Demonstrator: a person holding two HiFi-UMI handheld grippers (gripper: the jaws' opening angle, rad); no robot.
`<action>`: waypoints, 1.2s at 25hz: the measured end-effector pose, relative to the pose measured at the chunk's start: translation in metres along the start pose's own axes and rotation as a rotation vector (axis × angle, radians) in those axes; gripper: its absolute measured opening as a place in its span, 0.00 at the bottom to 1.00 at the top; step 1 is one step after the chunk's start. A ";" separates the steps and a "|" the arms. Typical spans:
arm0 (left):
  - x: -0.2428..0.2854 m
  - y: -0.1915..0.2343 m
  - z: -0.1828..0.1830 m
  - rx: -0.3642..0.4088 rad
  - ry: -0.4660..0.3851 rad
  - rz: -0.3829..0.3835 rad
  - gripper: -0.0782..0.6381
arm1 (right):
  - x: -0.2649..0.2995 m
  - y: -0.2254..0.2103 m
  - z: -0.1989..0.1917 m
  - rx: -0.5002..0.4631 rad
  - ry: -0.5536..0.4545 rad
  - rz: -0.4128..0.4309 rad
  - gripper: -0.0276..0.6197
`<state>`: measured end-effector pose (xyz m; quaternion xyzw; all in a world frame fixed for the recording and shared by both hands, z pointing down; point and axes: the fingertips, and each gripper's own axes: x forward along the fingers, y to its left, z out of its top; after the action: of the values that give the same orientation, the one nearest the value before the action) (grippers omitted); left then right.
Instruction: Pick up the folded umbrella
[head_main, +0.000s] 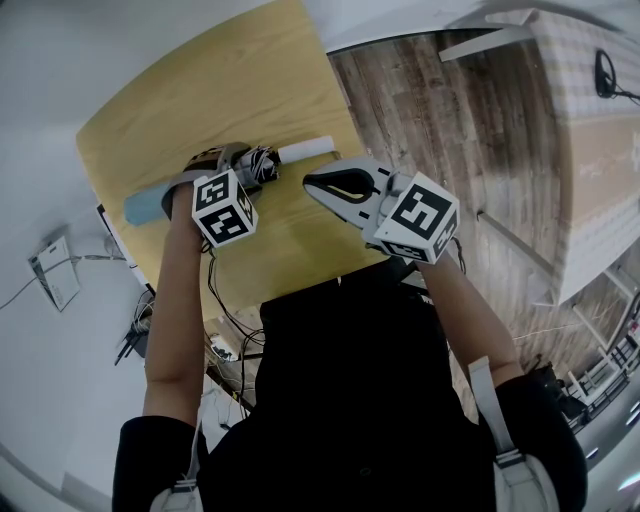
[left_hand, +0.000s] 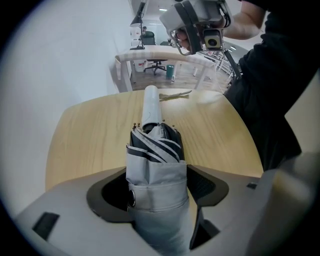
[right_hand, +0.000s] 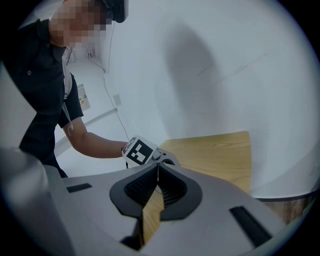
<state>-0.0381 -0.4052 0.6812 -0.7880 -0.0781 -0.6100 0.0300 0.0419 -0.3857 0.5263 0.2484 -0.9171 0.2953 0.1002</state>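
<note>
Grey folded umbrella (left_hand: 154, 172), white handle forward, gripped between left gripper (left_hand: 157, 192) fingers (left_hand: 206, 188)

The head view looks steeply down from above the table (head_main: 250, 90), while both gripper views sit low and close, looking along their jaws across that same tabletop.

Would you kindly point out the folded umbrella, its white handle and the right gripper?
folded umbrella (left_hand: 156, 185), left gripper view, grey sleeve between the jaws
white handle (left_hand: 150, 105), left gripper view, mid-shaft
right gripper (head_main: 315, 184), head view, at the shut tips
</note>
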 end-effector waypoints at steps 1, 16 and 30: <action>0.000 0.000 0.000 -0.001 0.000 0.000 0.58 | 0.000 0.000 -0.001 0.000 0.001 0.001 0.07; -0.002 0.004 0.001 -0.015 -0.002 0.017 0.53 | 0.001 0.000 -0.003 0.001 0.005 0.003 0.07; -0.027 -0.004 0.004 -0.134 -0.093 0.039 0.50 | -0.002 0.011 0.012 -0.027 -0.016 0.000 0.07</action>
<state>-0.0413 -0.4033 0.6534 -0.8170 -0.0227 -0.5760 -0.0145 0.0381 -0.3843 0.5108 0.2493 -0.9218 0.2807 0.0963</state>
